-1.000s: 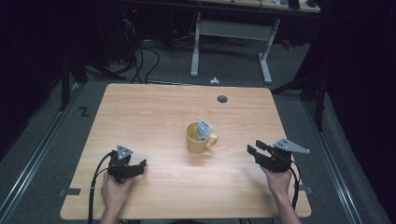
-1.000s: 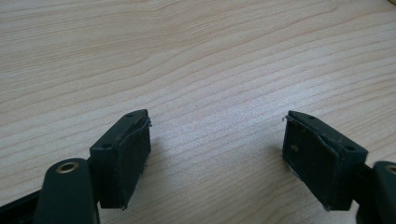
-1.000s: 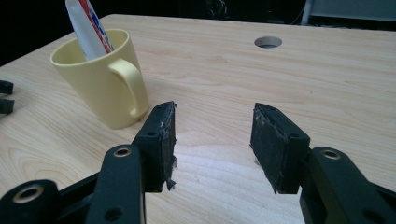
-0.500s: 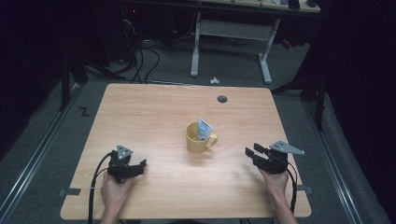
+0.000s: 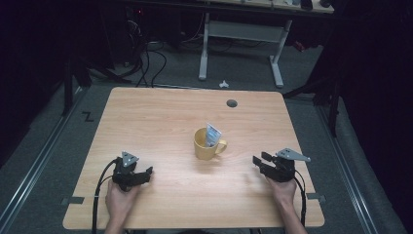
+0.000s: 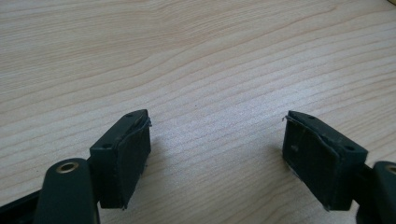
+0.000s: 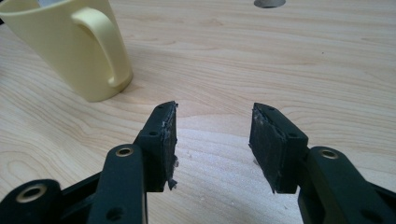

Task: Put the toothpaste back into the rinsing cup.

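Resting your left gripper [image 5: 139,174] spread wide on the table [image 5: 160,122], you are leaving the yellow mug [image 5: 207,144] standing mid-table between both hands, and holding your right gripper [image 5: 258,162] parted and empty beside its handle.

My left gripper [image 5: 139,175] sits low, jaws spread wide and empty; my right gripper [image 5: 260,162] hovers, jaws parted, empty.

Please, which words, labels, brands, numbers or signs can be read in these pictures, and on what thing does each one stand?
No text can be read.
Packet in the yellow mug: any print is too small and blurred to read.
Floor left of the table: a dark "Z"-shaped mark, perhaps only tape.
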